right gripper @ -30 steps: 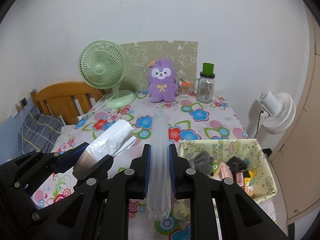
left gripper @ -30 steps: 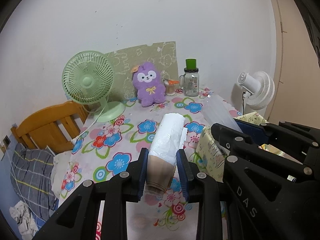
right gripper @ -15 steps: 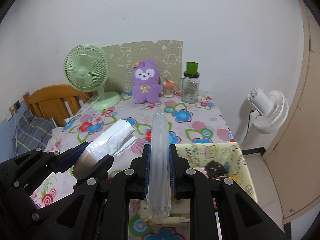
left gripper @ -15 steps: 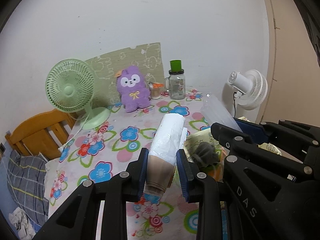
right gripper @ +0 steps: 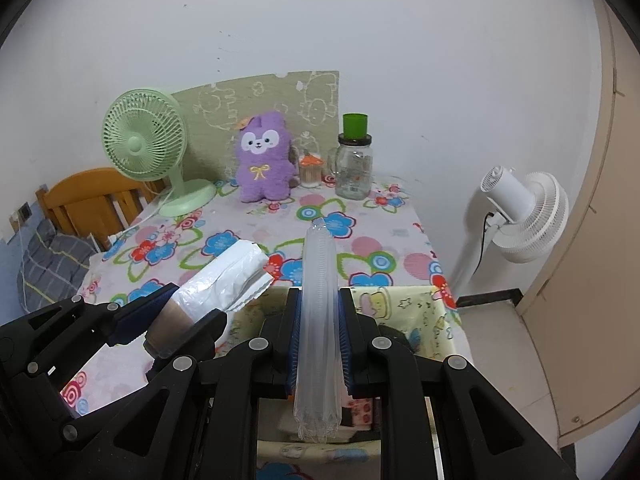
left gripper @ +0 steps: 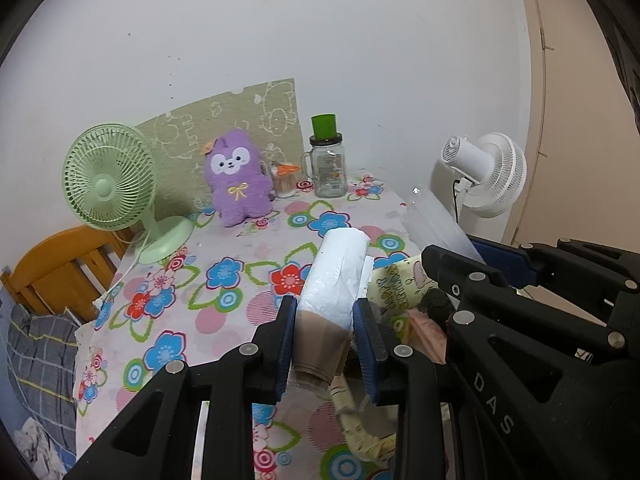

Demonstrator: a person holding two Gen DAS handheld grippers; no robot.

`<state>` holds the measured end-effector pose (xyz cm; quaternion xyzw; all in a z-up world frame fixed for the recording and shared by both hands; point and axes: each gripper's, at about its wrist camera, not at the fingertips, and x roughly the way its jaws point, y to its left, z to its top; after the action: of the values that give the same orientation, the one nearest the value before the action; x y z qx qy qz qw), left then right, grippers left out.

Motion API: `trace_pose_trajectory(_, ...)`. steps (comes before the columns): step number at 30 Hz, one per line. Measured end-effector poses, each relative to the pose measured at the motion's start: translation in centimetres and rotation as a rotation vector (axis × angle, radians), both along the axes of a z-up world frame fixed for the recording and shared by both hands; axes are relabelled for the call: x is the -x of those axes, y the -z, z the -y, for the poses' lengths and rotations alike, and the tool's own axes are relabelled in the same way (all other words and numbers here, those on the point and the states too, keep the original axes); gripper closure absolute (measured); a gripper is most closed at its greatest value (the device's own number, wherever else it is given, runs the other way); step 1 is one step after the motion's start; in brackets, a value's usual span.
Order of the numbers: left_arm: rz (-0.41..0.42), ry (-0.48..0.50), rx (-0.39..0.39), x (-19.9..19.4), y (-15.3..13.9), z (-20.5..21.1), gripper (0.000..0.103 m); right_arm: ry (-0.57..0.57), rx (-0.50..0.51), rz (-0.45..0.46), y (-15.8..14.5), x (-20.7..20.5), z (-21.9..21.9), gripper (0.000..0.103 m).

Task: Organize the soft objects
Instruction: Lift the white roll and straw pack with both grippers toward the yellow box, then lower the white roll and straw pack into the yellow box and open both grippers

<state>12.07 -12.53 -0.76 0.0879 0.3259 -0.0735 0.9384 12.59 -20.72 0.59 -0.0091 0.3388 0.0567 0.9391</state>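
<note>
Left wrist view: the left gripper (left gripper: 326,334) is clamped on a roll of white plastic bags (left gripper: 338,280), w/ the pads on the brown core end, so most of the roll sticks out in front. It hangs over the edge of the flowered surface (left gripper: 208,292), close to the yellow fabric basket (left gripper: 394,286) at the right. Risk: the loose outer bag layer can unroll or slide on the core, bc the grip is only at one end; then the roll can tip down and fall on the surface, not into the basket. The right gripper is very near, so the two can bump together.

Right wrist view: the right gripper (right gripper: 319,338) is clamped on a long clear sleeve, prob. stacked plastic cups (right gripper: 318,292), held near the lower part. It is above the basket (right gripper: 404,300), which already has some dark things inside. Risk: the sleeve is smooth and long, it can slip through the pads or bend at the middle. If it is released lying along, it may rest across the basket rim and roll off to the floor at the right side. The front tip is well apart from the glass jar (right gripper: 354,172) and the purple plush (right gripper: 262,160), so I judge no danger there.
</note>
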Motion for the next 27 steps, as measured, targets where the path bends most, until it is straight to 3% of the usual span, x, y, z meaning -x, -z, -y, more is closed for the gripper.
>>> trace_pose_trajectory(19,-0.109,0.089,-0.008,-3.7,4.0,5.0,0.074,0.085,-0.017,-0.083,4.2,-2.4,5.4,0.083)
trace_pose_trajectory(27,-0.148,0.117,-0.005,-4.5,5.1,6.1,0.065,0.106,-0.024,-0.116,5.4,-3.1,6.3,0.083)
